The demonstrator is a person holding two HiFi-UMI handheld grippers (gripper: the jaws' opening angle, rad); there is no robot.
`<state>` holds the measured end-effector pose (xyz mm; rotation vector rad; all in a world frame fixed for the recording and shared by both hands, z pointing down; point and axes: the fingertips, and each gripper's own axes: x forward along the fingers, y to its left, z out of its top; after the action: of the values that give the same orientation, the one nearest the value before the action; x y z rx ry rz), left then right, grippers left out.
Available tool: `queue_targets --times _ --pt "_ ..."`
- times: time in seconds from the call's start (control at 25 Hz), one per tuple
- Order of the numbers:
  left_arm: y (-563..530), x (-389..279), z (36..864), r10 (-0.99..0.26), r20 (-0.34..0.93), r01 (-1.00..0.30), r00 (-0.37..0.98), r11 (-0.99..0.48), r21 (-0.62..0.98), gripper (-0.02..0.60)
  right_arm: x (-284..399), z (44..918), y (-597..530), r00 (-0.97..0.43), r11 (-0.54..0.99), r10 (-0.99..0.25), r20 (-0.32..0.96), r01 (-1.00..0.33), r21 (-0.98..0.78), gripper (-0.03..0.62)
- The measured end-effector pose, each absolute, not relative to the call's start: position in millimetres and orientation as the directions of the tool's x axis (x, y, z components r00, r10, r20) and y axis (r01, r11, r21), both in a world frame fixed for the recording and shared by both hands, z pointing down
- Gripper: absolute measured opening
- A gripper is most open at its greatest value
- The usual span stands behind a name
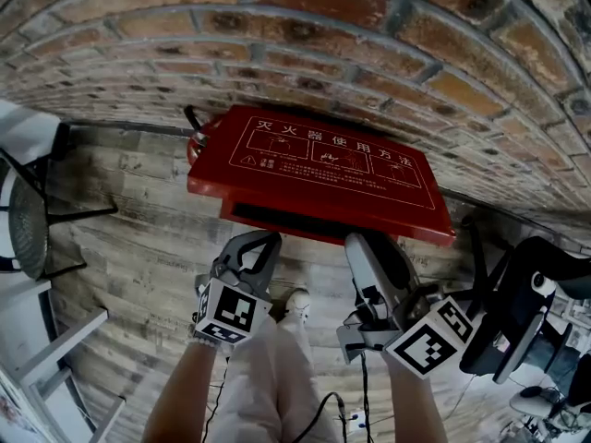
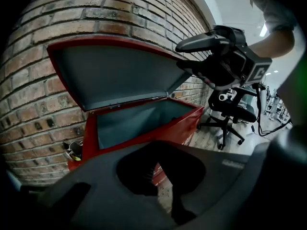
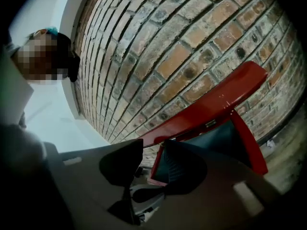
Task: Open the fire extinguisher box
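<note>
Lid-raising step: the right gripper pinches the lid at its 5 o'clock edge and next likely needs a higher swing; the left gripper hangs pressed together, empty.

White heading "灭火器使用方法" on the red box lid (smaller print beneath it illegible)
</note>
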<state>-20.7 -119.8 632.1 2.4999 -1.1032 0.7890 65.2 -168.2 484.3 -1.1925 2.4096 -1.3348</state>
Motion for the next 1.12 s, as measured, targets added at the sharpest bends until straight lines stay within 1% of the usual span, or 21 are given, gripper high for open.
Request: queue_targets --times 0.12,0.24,0.28,0.6,1.12 --pt "-121 -21 632 -0.589 0.589 -0.751 0.553 -0.659 0.045 0.0 68 474 -182 -0.654 0.246 -0.727 0.212 -0.535 -0.808 0.131" --pt "-122 -21 632 -0.592 0.589 -0.754 0.551 -0.656 0.046 0.0 71 470 -195 -0.63 0.221 -0.745 0.219 -0.543 -0.81 0.088" --pt "-122 -22 632 -0.592 0.588 -0.754 0.551 -0.655 0.046 0.0 72 468 -199 -0.626 0.219 -0.748 0.221 -0.547 -0.808 0.083" --pt "-123 -23 632 -0.597 0.587 -0.758 0.547 -0.651 0.044 0.0 76 443 -245 -0.598 0.254 -0.77 0.223 -0.607 -0.753 0.086" --pt "-122 -23 633 -0.594 0.588 -0.757 0.549 -0.652 0.048 0.0 79 430 -306 -0.572 0.295 -0.795 0.204 -0.657 -0.694 0.081"
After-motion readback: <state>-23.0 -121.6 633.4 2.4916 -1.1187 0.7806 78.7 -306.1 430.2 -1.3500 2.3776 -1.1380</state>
